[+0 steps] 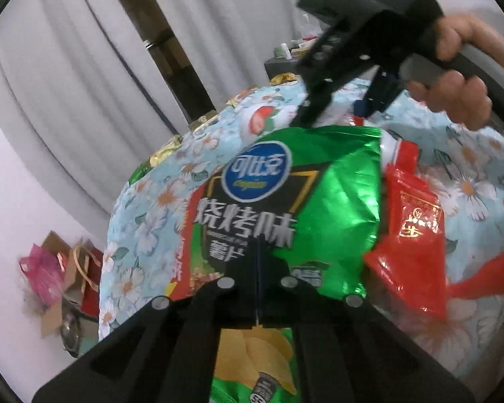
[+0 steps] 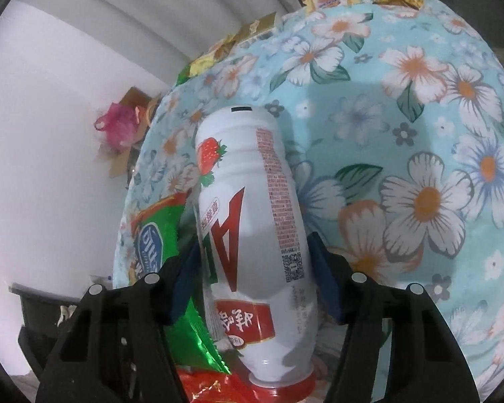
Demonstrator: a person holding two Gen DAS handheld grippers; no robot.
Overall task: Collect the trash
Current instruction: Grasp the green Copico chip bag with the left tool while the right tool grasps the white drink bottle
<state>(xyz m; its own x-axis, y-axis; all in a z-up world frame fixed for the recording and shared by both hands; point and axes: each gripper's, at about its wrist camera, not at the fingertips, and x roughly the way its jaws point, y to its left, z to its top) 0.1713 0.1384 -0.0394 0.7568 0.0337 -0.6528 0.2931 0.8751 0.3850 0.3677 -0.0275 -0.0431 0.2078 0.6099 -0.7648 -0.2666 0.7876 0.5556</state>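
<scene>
A green foil chip bag (image 1: 319, 184) lies on the floral tablecloth (image 1: 144, 235). My left gripper (image 1: 258, 252) is shut on the bag's middle. A crumpled red wrapper (image 1: 410, 235) lies against the bag's right side. In the right wrist view a white bottle with a strawberry label (image 2: 252, 218) lies on its side on the cloth. My right gripper (image 2: 255, 245) is shut on it, with a blue pad against each side. In that view the chip bag (image 2: 158, 235) and red wrapper (image 2: 211, 389) lie to the left and below. In the left wrist view the right gripper (image 1: 336, 110) is held by a hand (image 1: 460, 94).
Gold candy wrappers (image 2: 252, 30) lie along the table's far edge. Paper gift bags and pink tissue (image 1: 67, 268) sit on the floor by the wall. Grey curtains (image 1: 84, 67) hang behind. A dark bin (image 2: 40, 312) stands low at the left. Bare floral cloth (image 2: 420, 134) stretches to the right.
</scene>
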